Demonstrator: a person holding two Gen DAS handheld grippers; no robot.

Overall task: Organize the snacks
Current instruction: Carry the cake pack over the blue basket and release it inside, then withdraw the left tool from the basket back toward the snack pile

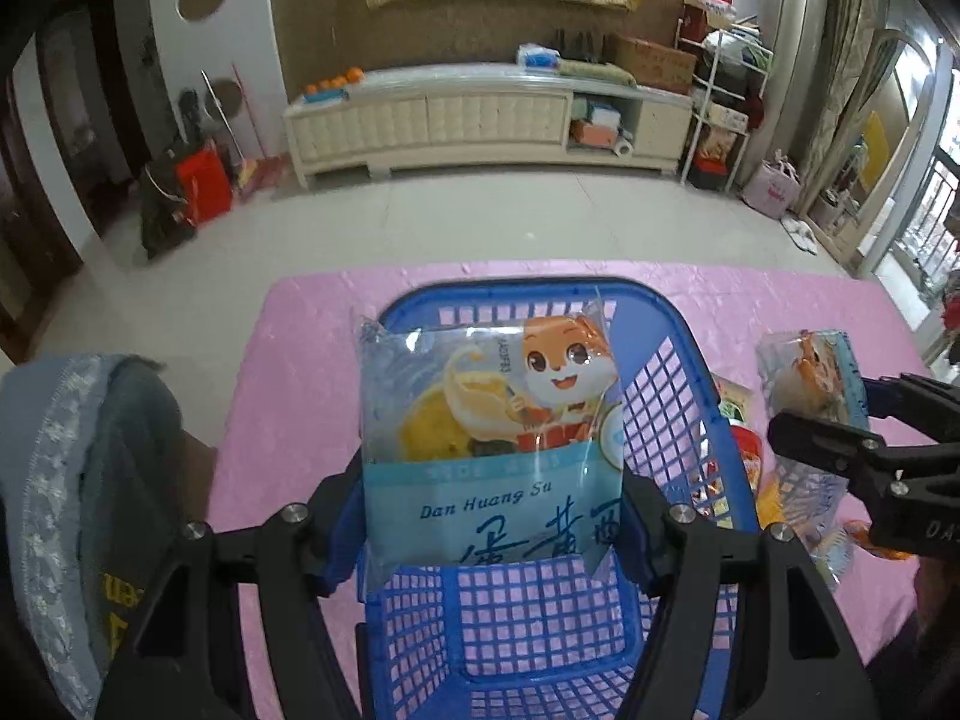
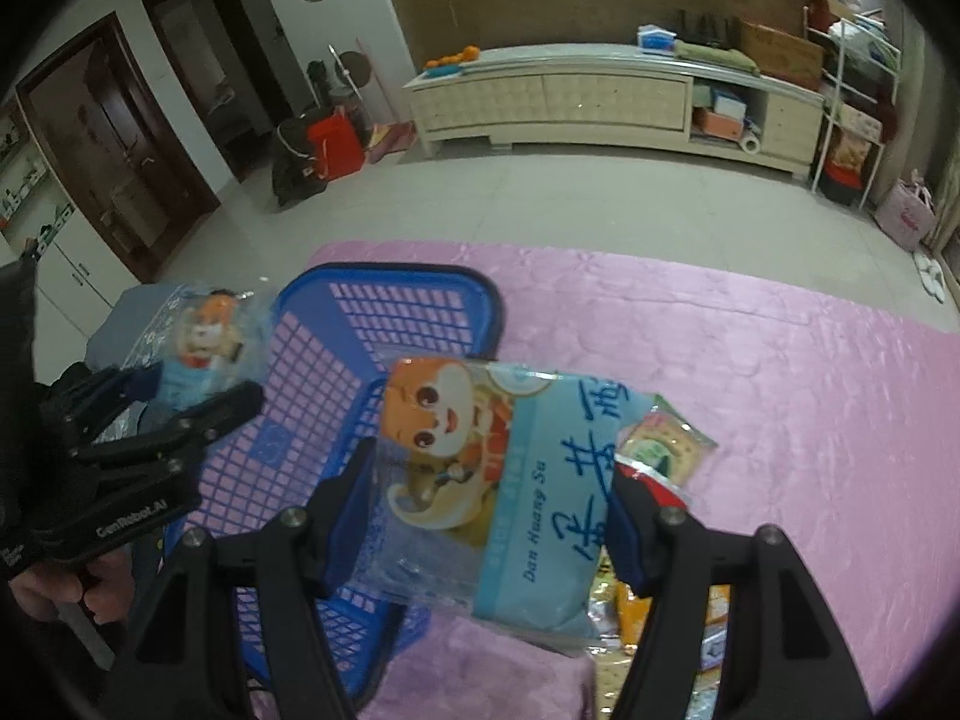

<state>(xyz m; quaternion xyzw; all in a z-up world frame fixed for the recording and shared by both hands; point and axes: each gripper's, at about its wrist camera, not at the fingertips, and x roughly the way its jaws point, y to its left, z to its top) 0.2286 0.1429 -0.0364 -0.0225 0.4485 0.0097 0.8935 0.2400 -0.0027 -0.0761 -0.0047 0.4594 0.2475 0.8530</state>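
L gripper point(image 1: 492, 516) clamps a blue snack pack point(image 1: 486, 420) by its sides, lower centre of left-wrist view, held over the blue basket point(image 1: 678, 384) on the pink cloth point(image 1: 300, 372). R gripper point(image 2: 489, 516) grips a 2nd pack point(image 2: 510, 480), tilted, centre-bottom of right-wrist view, just right of basket. More snacks point(image 2: 660, 444) lie on cloth behind/under it; chair point(image 1: 78, 480) at lower left.

A long cream cabinet point(image 1: 486, 120) is standing against the brown wall point(image 1: 324, 18) on the pale tiled floor point(image 1: 420, 216); daylight is entering at the right.
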